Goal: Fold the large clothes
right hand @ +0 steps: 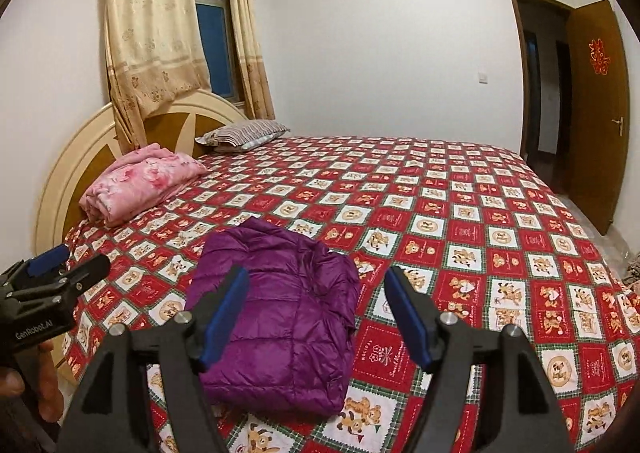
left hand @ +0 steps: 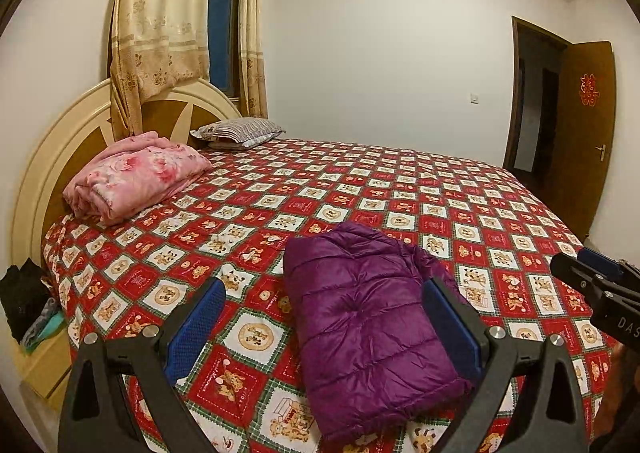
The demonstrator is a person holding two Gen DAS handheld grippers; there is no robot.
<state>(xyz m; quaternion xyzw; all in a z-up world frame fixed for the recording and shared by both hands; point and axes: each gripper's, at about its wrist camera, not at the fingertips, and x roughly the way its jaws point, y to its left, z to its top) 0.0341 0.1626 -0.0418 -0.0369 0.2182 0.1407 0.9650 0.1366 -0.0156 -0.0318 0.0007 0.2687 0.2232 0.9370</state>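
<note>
Looking along my left gripper (left hand: 326, 317), jaws wide and empty, I saw the folded purple quilted down jacket (left hand: 368, 317) on the near red patchwork bedspread (left hand: 440, 205). It seemed light, puffy, slippery. My right gripper (right hand: 316, 313) gaped empty too; I judged thick folded edges the best hold.

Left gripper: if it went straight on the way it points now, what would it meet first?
Probably the purple jacket, folded on the bed. It lies between the open left gripper's fingers, toward the right one; depth is unclear.
</note>
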